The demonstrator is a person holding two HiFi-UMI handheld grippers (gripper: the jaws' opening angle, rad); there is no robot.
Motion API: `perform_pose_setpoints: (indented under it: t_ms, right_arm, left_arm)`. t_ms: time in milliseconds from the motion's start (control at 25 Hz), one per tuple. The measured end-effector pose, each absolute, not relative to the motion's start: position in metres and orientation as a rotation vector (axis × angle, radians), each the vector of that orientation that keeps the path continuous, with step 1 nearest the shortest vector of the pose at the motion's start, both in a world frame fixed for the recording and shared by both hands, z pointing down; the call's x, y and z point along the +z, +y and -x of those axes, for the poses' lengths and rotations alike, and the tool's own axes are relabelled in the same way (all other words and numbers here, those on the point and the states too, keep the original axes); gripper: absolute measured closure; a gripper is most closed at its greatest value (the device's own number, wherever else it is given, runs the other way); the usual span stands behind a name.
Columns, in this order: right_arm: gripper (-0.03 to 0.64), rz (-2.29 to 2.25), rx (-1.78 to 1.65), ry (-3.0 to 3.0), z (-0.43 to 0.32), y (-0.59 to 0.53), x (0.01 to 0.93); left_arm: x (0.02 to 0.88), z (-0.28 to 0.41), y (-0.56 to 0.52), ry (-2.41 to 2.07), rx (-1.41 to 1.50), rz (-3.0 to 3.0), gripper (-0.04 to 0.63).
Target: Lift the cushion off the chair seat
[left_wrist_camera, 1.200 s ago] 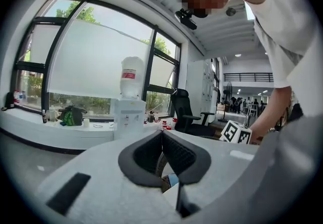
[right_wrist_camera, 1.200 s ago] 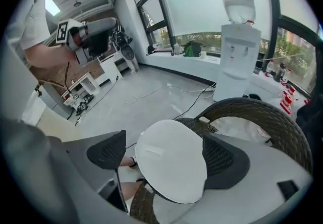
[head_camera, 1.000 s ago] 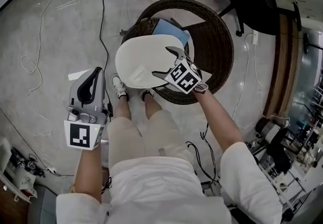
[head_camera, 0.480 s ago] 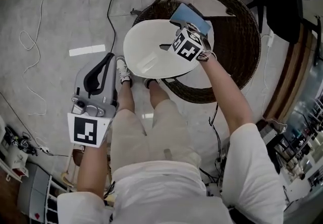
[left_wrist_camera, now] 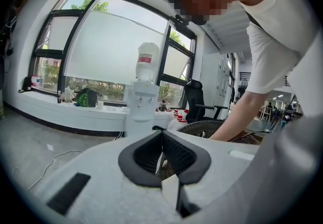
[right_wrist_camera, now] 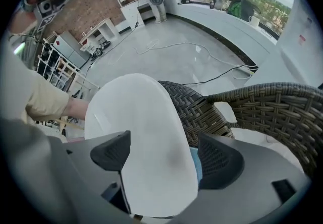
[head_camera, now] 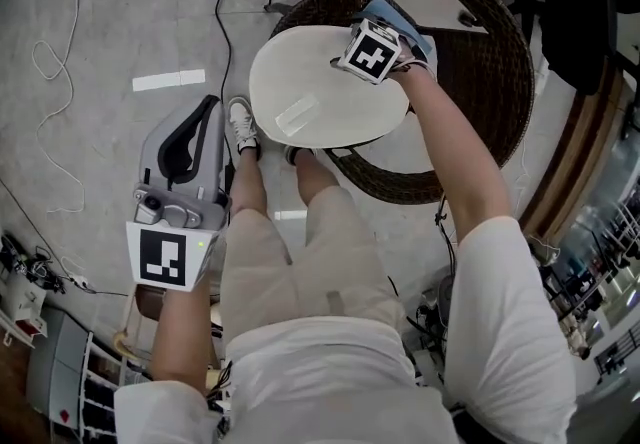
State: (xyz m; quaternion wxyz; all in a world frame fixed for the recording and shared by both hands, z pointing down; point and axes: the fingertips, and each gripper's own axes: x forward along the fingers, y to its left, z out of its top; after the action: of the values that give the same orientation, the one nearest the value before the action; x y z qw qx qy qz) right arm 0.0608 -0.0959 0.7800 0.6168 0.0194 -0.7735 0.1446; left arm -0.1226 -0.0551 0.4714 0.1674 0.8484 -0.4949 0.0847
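Hanging beside the person's left thigh, the left gripper (head_camera: 208, 112) points out over the floor (head_camera: 110, 22). Its fingers are clenched together with nothing between them; only a thin slit shows between the dark pads in the left gripper view.

Just past it, the person's white shoes (head_camera: 240, 124) stand on the grey floor, close to the front of a round wicker chair (head_camera: 485, 82). The cushion (head_camera: 315, 102), a pale oval pad, lies across the front part of that chair. Its near edge juts out past the rim and over the toes of the shoes. No view shows whether its underside touches the seat.

The person's right arm (head_camera: 450, 162) reaches over the cushion to its far edge, where the right gripper (right_wrist_camera: 164, 153) points steeply down. Its fingers are spread wide and closing. The cushion fills the gap between them, but they are released, not clamped on it. A blue thing (head_camera: 397, 14) peeks out from under the cushion's far edge, just beside the right-hand finger (right_wrist_camera: 218, 160).

Farther off, a black cable (head_camera: 226, 2) runs across the floor near a white strip (head_camera: 170, 81). A black office chair (head_camera: 590, 2) stands beyond the wicker one. In the left gripper view a water dispenser (left_wrist_camera: 143, 99) stands before tall windows (left_wrist_camera: 116, 51).
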Motion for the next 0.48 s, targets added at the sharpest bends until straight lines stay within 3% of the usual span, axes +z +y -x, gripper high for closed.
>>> perform_pose_setpoints:
  t_ms: [480]
  right_arm:
    - [0.249, -0.083, 0.428, -1.672, -0.065, -0.103, 0.838]
  left_arm:
    - [0.487, 0.147, -0.05, -1.444, 0.312, -2.352, 0.577]
